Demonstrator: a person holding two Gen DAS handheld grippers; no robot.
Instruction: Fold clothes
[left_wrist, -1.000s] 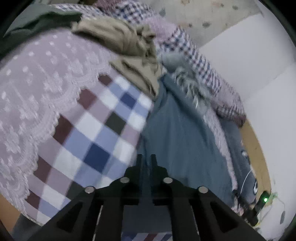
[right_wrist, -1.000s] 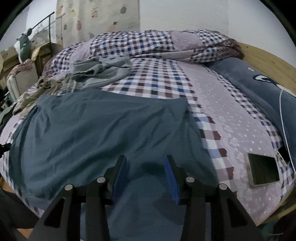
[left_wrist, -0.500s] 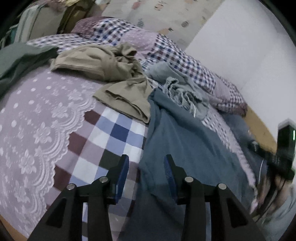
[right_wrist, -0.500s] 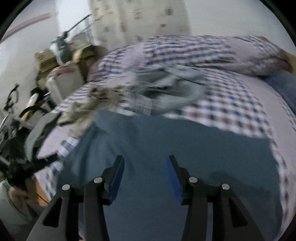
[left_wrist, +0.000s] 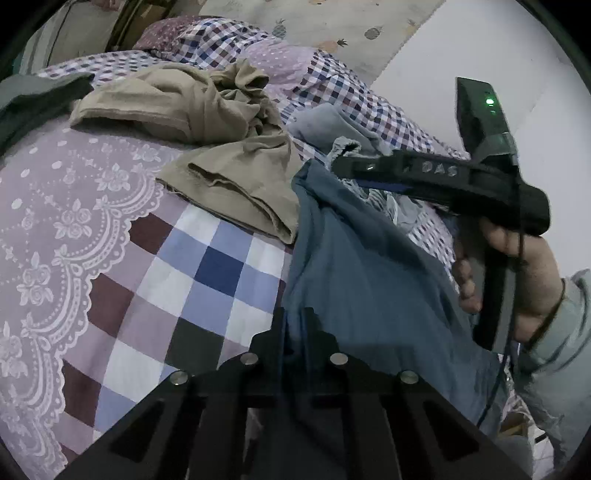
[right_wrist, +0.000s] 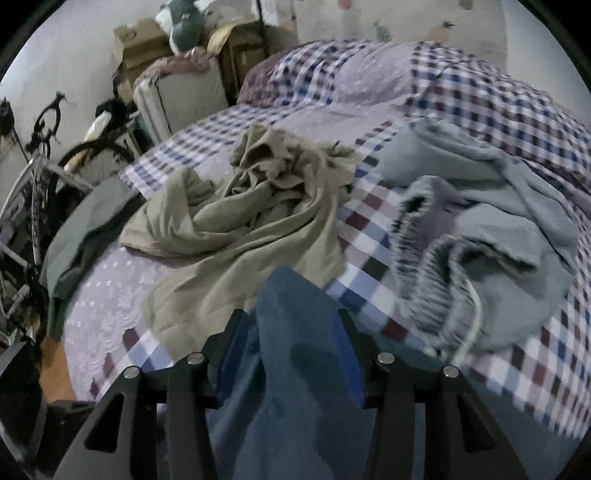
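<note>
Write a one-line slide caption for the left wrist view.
Left gripper pinches the blue garment while the right gripper reaches its far corner.

Your blue garment (right_wrist: 291, 373) is smooth, matt knit cloth. The tan clothes (right_wrist: 258, 206) look thin, soft and crumpled. The grey sweater (right_wrist: 491, 258) is fleecy, with ribbed edges. You see a checked cotton sheet (left_wrist: 207, 280) with a raised lace-like border. Your grippers (left_wrist: 293, 328) are matt black plastic with shiny metal screws (left_wrist: 248, 358).
</note>
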